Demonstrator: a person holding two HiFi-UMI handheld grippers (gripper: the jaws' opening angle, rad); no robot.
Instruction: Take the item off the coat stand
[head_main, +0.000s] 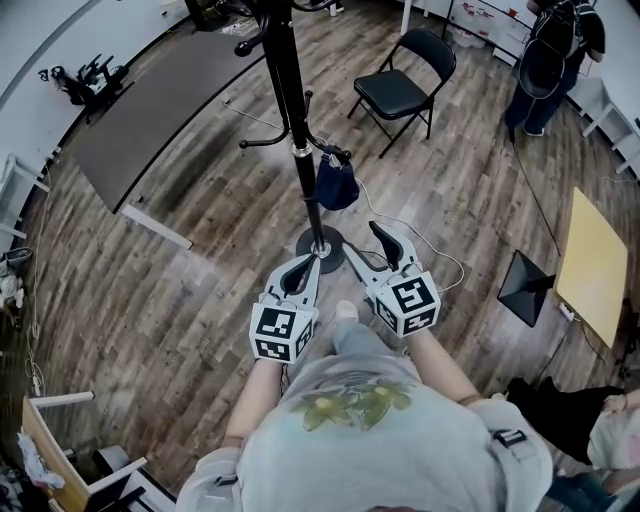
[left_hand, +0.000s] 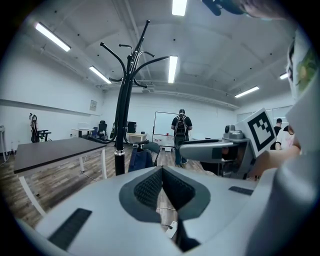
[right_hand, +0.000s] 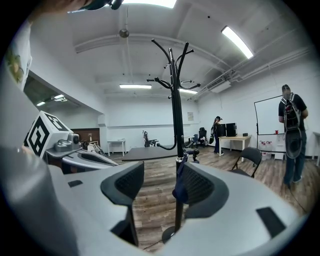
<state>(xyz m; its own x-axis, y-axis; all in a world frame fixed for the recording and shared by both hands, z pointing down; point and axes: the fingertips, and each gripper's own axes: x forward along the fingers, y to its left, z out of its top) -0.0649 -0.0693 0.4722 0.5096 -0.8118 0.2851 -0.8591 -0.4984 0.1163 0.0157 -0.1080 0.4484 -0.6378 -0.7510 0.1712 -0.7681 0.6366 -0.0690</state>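
Note:
The black coat stand rises from a round base on the wood floor just ahead of me. A dark blue bag hangs by its strap from a low hook on the stand's right side. My left gripper is shut with nothing in it, its tips short of the base. My right gripper stands open and holds nothing, below and right of the bag. In the right gripper view the bag and pole lie beyond the open gripper. In the left gripper view the bag hangs past the gripper.
A black folding chair stands beyond the stand to the right. A long dark table lies at the far left. A person with a backpack stands at the far right. A white cable runs on the floor near a yellow board.

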